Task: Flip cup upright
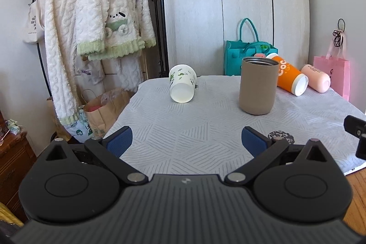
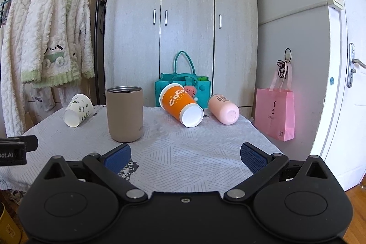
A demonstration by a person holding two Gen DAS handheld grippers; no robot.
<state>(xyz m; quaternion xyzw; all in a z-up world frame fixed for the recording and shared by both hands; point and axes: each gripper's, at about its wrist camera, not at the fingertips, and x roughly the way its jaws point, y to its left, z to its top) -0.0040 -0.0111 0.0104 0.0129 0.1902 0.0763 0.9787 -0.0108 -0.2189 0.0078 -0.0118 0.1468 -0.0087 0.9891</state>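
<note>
A taupe cup (image 1: pixel 258 86) (image 2: pixel 124 113) stands upright on the table. A white cup with green leaf print (image 1: pixel 182 84) (image 2: pixel 77 110) lies on its side at the far left, base toward me. An orange cup (image 1: pixel 290 77) (image 2: pixel 181 104) and a pink cup (image 1: pixel 316 77) (image 2: pixel 224 109) lie on their sides at the far right. My left gripper (image 1: pixel 186 141) is open and empty over the near table edge. My right gripper (image 2: pixel 185 157) is open and empty, short of the cups.
The table has a white patterned cloth (image 1: pixel 194 129) (image 2: pixel 194 141). A teal bag (image 1: pixel 247 54) (image 2: pixel 183 86) stands behind the cups, before a wardrobe (image 2: pixel 180 15). A pink bag (image 2: pixel 274 113) hangs right. Robes (image 1: pixel 91 26) hang left above paper bags (image 1: pixel 107 106).
</note>
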